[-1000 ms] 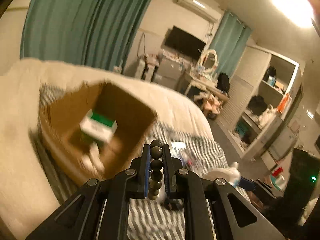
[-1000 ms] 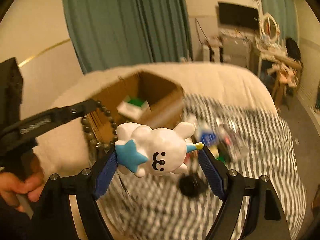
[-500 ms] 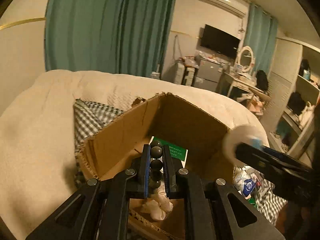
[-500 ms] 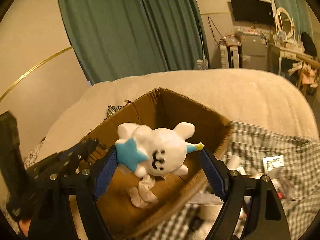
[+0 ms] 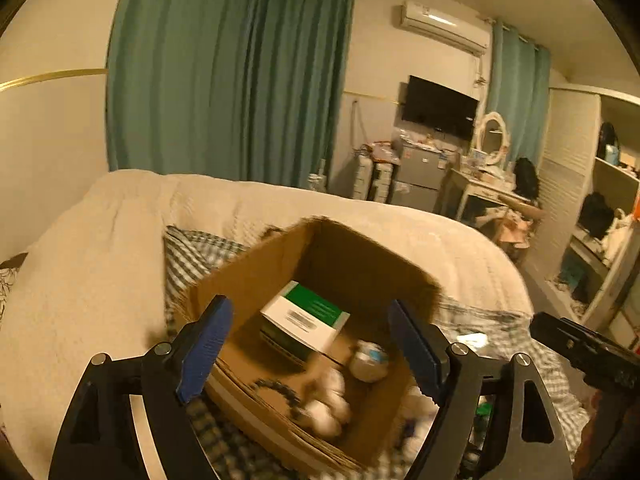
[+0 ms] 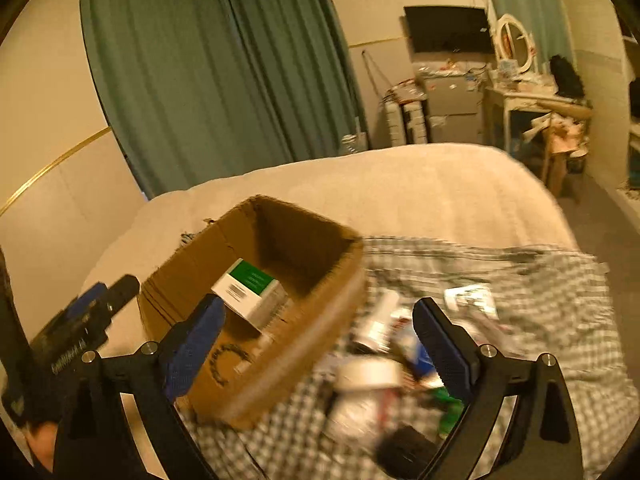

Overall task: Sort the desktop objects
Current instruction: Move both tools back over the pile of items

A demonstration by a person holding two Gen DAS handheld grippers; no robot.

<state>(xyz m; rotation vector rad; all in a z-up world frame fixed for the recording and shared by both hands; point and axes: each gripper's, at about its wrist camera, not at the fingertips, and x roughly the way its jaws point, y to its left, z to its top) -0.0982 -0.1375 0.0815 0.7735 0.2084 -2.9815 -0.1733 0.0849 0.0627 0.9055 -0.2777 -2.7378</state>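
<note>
An open cardboard box sits on the bed, right under my open left gripper. Inside lie a green-and-white carton, a dark bead bracelet, a blurred white plush toy and a small pale jar. My right gripper is also open and empty, over the box's right wall. From there I see the carton and the bracelet. Loose items, among them a white tub, are piled on the checked cloth to the right.
The left gripper shows at the right wrist view's left edge, the right gripper at the left wrist view's right edge. A cream blanket covers the bed around the box. Green curtains, a TV and cluttered furniture stand beyond.
Both grippers have opened. The bead bracelet left the left gripper and the white plush toy left the right gripper; both now lie in the box. The right gripper has swung rightward.
</note>
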